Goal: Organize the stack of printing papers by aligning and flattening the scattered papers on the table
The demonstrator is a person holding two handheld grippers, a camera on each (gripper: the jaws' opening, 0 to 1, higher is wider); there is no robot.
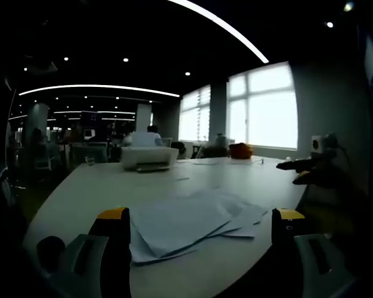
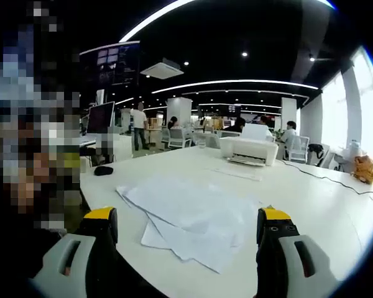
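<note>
Nearest, the left gripper point(image 1: 199, 226) and the right gripper point(image 2: 186, 226) each hold their yellow-tipped jaws wide apart with nothing between them, both short of the papers point(image 2: 189, 220). These lie fanned and skewed on the white table point(image 2: 311, 205), just beyond the jaw tips, corners sticking out at several angles; in the left gripper view the papers point(image 1: 186, 223) sit near the table's front edge. They look thin, light and limp, likely to slide on one another and crease if pinched, so squaring them probably means pressing in at opposite edges of the pile, not gripping a sheet. Farther back stands a white printer point(image 2: 248, 151), with loose sheets in front of it.
</note>
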